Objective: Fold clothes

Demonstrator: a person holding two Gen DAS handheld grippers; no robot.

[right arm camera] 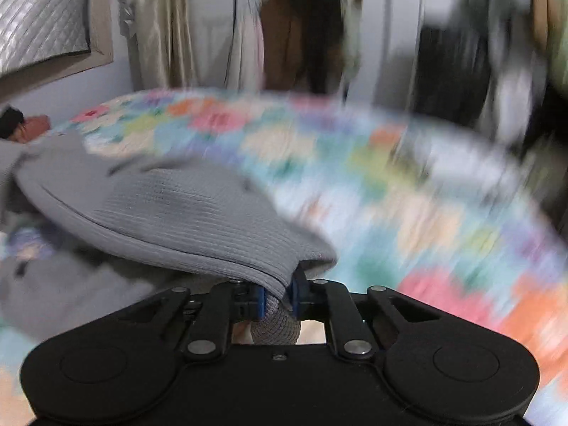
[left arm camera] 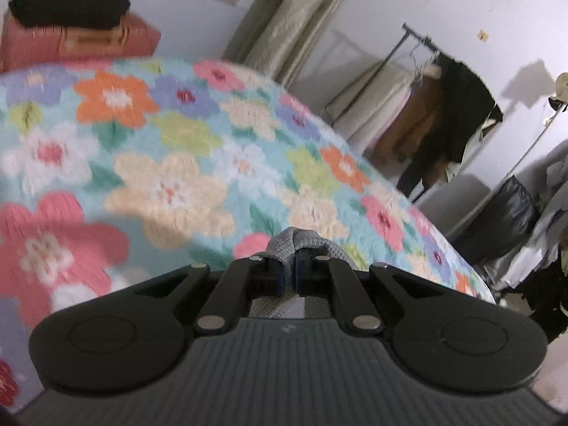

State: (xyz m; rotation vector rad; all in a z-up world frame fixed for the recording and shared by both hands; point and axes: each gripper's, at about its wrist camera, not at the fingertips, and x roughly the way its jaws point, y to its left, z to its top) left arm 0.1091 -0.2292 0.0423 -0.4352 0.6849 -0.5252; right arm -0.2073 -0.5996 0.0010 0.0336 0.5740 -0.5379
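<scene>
A grey knit garment (right arm camera: 156, 209) hangs lifted over the floral bedspread (right arm camera: 408, 191). My right gripper (right arm camera: 278, 293) is shut on its edge, and the cloth stretches away to the left and sags toward the bed. My left gripper (left arm camera: 290, 266) is shut on another bunched bit of the same grey knit (left arm camera: 296, 239), held above the flowered bedspread (left arm camera: 170, 149). Most of the garment is hidden from the left wrist view. The right wrist view is blurred by motion.
A red suitcase (left arm camera: 81, 39) with a black folded pile (left arm camera: 69, 3) on it stands beyond the bed. A clothes rack (left arm camera: 443, 106) with dark and brown coats stands by the wall. Beige curtains (left arm camera: 301, 14) hang behind. A black bag (left arm camera: 504, 216) sits at the right.
</scene>
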